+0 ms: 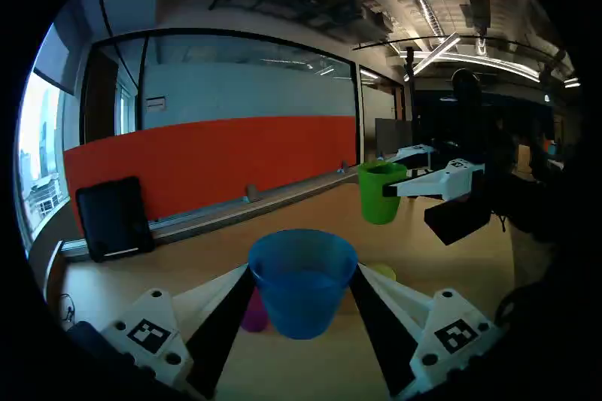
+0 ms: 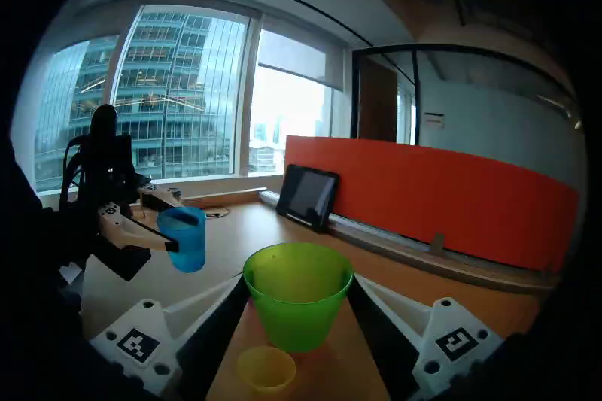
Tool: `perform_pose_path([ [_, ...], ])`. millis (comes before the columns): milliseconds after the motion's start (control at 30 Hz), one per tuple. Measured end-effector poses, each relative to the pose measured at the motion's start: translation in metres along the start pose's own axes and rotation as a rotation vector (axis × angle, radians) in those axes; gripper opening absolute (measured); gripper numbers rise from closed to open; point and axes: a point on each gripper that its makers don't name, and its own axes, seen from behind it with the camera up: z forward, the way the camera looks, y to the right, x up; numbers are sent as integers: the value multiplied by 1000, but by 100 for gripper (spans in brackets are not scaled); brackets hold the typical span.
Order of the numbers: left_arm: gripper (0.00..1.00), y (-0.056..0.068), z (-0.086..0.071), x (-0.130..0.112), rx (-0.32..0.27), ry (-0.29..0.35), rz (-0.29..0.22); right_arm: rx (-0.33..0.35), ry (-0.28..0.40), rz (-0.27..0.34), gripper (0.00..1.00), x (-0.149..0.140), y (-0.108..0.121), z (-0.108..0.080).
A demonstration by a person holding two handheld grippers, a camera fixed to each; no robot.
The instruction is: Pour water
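both black fingers (image 1: 226, 318) of the left hand-held gripper (image 1: 302, 269) press narrow against the sides of the blue cup (image 1: 302, 292), which sits upright between them, lifted off the counter (image 1: 421, 250). whether it holds water i cannot tell. the right hand-held gripper (image 2: 299, 278) clamps the green cup (image 2: 299, 299) the same way, upright, one finger on each side. in the left gripper view the green cup shows farther off to the right, raised, apart from the blue cup. in the right gripper view the blue cup hangs off to the left, well apart from the green one. below the green cup a small yellow cup (image 2: 266, 369) stands on the counter. just behind the blue cup, low on its left, stands a purple cup (image 1: 254, 314). a dark tablet (image 1: 113, 217) leans against the orange partition (image 1: 226, 156) at the counter's far edge, with tall windows (image 2: 173, 92) beyond.
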Motion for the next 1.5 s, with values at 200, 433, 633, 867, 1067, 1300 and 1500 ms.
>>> perform_pose_path([
  [200,85,-1,0,15,-2,35,-13,7,22,6,92,4,-5,2],
  [433,85,-3,-2,28,-1,65,-20,19,37,4,92,8,-12,4],
  [633,85,-4,-4,37,-5,80,-18,25,49,6,92,12,-17,6],
  [867,85,-6,-6,48,-3,92,12,42,57,3,92,12,-26,9],
  [1067,85,-9,-8,56,3,96,42,58,65,-4,92,12,-35,13],
  [1300,85,-13,-9,64,20,99,95,78,81,-10,91,14,-48,19],
  [1500,85,-16,-9,71,33,105,138,109,89,0,91,11,-60,25],
])
